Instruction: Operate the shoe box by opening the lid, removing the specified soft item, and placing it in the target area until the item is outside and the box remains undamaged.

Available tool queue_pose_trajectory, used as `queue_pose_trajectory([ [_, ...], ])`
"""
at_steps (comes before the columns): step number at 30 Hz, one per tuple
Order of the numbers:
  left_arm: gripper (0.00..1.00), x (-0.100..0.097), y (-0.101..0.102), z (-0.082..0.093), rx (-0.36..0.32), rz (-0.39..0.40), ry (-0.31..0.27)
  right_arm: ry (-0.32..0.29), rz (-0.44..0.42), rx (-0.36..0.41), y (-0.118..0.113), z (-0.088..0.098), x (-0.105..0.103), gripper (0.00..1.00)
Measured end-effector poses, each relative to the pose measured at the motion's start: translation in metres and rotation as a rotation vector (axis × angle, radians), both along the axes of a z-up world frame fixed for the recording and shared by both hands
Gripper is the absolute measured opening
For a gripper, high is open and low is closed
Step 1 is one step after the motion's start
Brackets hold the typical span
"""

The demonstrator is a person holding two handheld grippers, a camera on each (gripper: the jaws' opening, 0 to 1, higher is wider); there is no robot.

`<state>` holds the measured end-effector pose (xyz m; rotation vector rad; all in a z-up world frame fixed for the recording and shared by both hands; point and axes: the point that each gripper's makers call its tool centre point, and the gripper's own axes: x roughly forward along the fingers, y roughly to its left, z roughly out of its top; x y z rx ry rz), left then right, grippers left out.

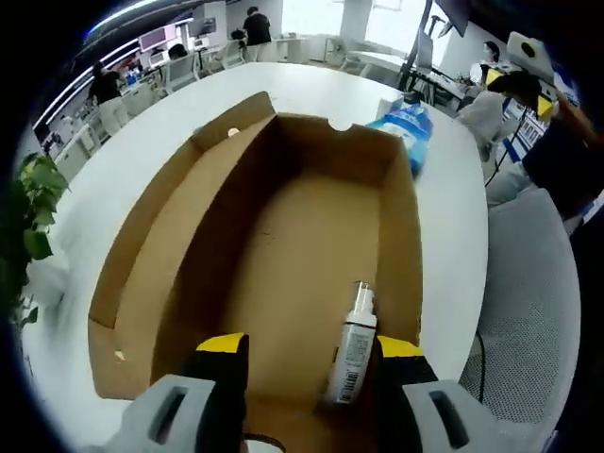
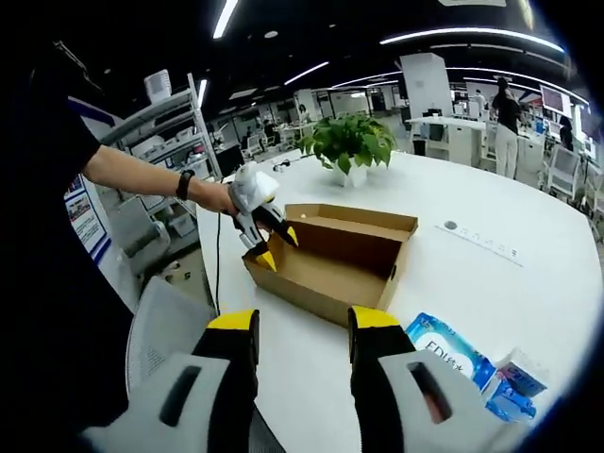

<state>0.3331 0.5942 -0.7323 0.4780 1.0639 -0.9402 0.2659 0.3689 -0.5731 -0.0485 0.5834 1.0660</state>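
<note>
- Left gripper view: open cardboard shoe box (image 1: 311, 236) fills frame centre, lid (image 1: 160, 255) folded back along its left side, on a white round table (image 1: 453, 245).
- Small white spray bottle (image 1: 351, 354) lies on the box floor, lower centre-right, nozzle pointing up-frame, barcode label visible.
- Left gripper (image 1: 307, 363) at bottom centre, yellow-tipped jaws spread wide over the near end of the box; bottle lies just beside the right jaw, between the jaws, not clamped; contact cannot be told.
- Blue soft pack (image 1: 408, 127) on the table past the box's far right corner, upper right of frame.
- Potted plant (image 1: 33, 212) at left edge; grey chair (image 1: 528, 311) at right.
- Right gripper view: right gripper (image 2: 293, 330) at bottom centre, jaws apart, holding nothing, above the table edge near the box (image 2: 330, 255).
- Left gripper (image 2: 269, 241) shows at centre left, held by a person's hand (image 2: 215, 196), tips at the box's left end.
- Blue soft pack (image 2: 448, 354) lower right, beside the right jaw; small blue-white carton (image 2: 514, 377) just right of it.
- Plant (image 2: 351, 142) on the table behind the box, upper centre.
</note>
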Motion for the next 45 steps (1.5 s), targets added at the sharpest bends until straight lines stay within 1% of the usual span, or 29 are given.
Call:
queue_pose_trajectory([
  [4, 0.52, -0.006, -0.004, -0.008, -0.002, -0.051, 0.032, 0.004, -0.014, 0.002, -0.004, -0.001, -0.004, 0.36],
  [7, 0.52, -0.009, -0.004, -0.016, 0.026, -0.102, 0.045, 0.011, -0.022, -0.004, -0.008, -0.004, -0.008, 0.36],
  [9, 0.52, -0.009, -0.004, -0.019, 0.037, -0.115, 0.05, 0.017, -0.029, -0.002, -0.01, -0.005, -0.009, 0.36],
  [13, 0.52, -0.009, -0.006, -0.025, 0.038, -0.129, 0.068, 0.02, -0.03, -0.01, -0.012, -0.006, -0.011, 0.38],
  [16, 0.52, -0.01, -0.007, -0.029, 0.048, -0.145, 0.077, 0.019, -0.032, -0.007, -0.012, -0.003, -0.011, 0.39],
  [17, 0.52, -0.01, -0.007, -0.031, 0.059, -0.156, 0.071, 0.018, -0.033, -0.005, -0.011, -0.002, -0.012, 0.39],
  [19, 0.53, -0.012, 0.002, -0.037, 0.137, -0.238, 0.054, 0.016, -0.034, -0.005, -0.01, -0.001, -0.012, 0.4],
  [20, 0.53, -0.014, 0.003, -0.039, 0.154, -0.267, 0.046, 0.016, -0.032, -0.004, -0.009, 0.0, -0.013, 0.4],
  [22, 0.53, -0.013, 0.006, -0.043, 0.196, -0.288, 0.03, 0.016, -0.03, -0.003, -0.007, 0.001, -0.015, 0.4],
  [24, 0.5, -0.014, 0.002, -0.043, 0.184, -0.286, 0.022, 0.016, -0.03, -0.003, -0.006, 0.001, -0.017, 0.4],
  [26, 0.45, -0.014, -0.005, -0.043, 0.147, -0.286, 0.027, 0.02, -0.033, 0.0, -0.005, 0.0, -0.019, 0.4],
  [27, 0.43, -0.016, -0.006, -0.043, 0.141, -0.291, 0.03, 0.021, -0.033, 0.0, -0.005, -0.001, -0.02, 0.4],
  [31, 0.28, -0.024, -0.012, -0.047, 0.122, -0.33, 0.054, 0.029, -0.032, -0.004, -0.003, -0.004, -0.024, 0.4],
  [33, 0.24, -0.022, -0.012, -0.048, 0.121, -0.324, 0.049, 0.03, -0.034, -0.007, -0.003, -0.004, -0.025, 0.4],
  [34, 0.23, -0.02, -0.012, -0.048, 0.122, -0.32, 0.044, 0.031, -0.034, -0.007, -0.003, -0.004, -0.025, 0.4],
  [35, 0.22, -0.022, -0.014, -0.047, 0.097, -0.307, 0.07, 0.03, -0.034, -0.006, -0.003, -0.005, -0.026, 0.4],
  [36, 0.2, -0.024, -0.015, -0.047, 0.087, -0.298, 0.079, 0.032, -0.034, -0.006, -0.003, -0.005, -0.026, 0.4],
  [39, 0.2, -0.023, -0.014, -0.048, 0.093, -0.314, 0.062, 0.033, -0.034, -0.009, -0.003, -0.006, -0.026, 0.4],
  [45, 0.2, -0.022, -0.013, -0.047, 0.097, -0.3, 0.049, 0.035, -0.026, -0.009, 0.0, -0.008, -0.028, 0.4],
])
